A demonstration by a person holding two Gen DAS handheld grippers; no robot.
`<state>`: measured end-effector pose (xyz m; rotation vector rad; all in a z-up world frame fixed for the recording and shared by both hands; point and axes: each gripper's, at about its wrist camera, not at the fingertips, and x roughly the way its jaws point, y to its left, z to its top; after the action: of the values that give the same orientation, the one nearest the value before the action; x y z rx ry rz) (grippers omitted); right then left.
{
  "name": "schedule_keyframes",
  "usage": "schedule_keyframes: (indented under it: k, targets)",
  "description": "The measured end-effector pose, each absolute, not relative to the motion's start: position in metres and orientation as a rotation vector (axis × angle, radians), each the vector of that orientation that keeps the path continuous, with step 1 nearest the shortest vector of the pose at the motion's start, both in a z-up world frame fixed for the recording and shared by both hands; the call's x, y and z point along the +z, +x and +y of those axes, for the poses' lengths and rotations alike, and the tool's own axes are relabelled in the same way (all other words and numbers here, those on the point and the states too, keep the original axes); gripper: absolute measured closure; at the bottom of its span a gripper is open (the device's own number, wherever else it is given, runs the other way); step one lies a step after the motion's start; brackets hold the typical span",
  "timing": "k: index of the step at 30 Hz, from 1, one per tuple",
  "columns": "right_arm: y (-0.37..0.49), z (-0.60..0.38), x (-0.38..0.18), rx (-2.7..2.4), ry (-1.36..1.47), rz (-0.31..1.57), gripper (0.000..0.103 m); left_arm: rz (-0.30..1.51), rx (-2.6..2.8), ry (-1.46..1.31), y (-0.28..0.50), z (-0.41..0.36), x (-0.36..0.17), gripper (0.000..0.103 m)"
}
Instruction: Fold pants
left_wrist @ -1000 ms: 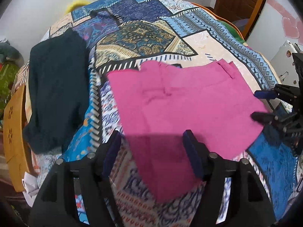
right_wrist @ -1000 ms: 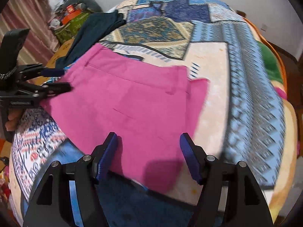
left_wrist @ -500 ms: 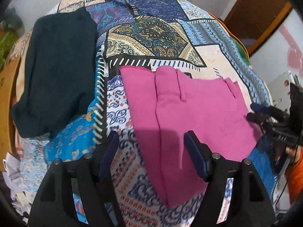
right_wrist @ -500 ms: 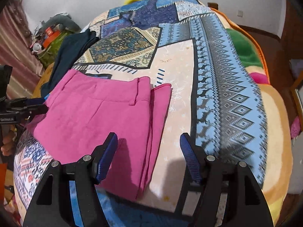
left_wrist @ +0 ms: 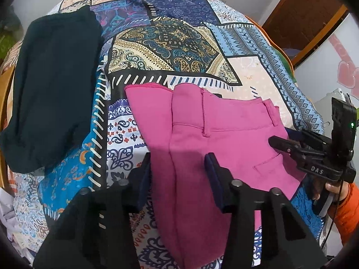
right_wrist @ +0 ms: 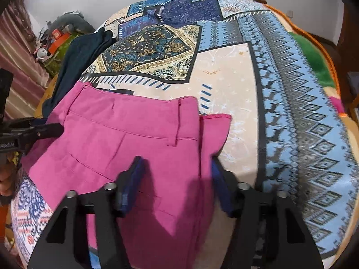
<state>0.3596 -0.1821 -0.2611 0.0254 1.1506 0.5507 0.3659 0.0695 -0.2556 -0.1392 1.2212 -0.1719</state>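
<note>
Now two grippers, left gripper (left_wrist: 177, 168) and right gripper (right_wrist: 176, 174), close around one pink pants (left_wrist: 224, 139) (jaws still apart).

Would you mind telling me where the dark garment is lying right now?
In the left wrist view the dark garment lies on the patterned bedspread at the far left, apart from the pink pants.

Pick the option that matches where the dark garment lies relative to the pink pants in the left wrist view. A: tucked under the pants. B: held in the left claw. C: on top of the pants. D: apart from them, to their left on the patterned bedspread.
D: the dark garment lies on the patterned bedspread left of the pink pants, with bare bedspread between them.
</note>
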Motion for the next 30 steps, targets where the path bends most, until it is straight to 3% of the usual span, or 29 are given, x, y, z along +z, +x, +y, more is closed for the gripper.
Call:
schedule_keyframes:
  k: [3,4,7,16,30]
  targets:
    - [0.361,-0.183,-0.260,0.536,0.052,1.155,0.076,1.201,-0.156,-0.149,0.365,0.070,-0.252,0.069]
    - [0.360,-0.185,-0.258,0.537,0.055,1.150,0.081,1.187,-0.150,-0.152,0.364,0.070,-0.249,0.079]
    - [0.357,-0.187,-0.250,0.543,0.050,1.129,0.090,1.160,-0.139,-0.124,0.362,0.067,-0.242,0.091]
    - [0.347,-0.180,-0.202,0.578,0.011,1.006,0.092,1.105,-0.095,-0.122,0.355,0.080,-0.219,0.093]
    - [0.358,-0.096,-0.117,0.657,-0.064,0.794,0.092,0.872,0.032,-0.139,0.331,0.166,-0.124,0.093]
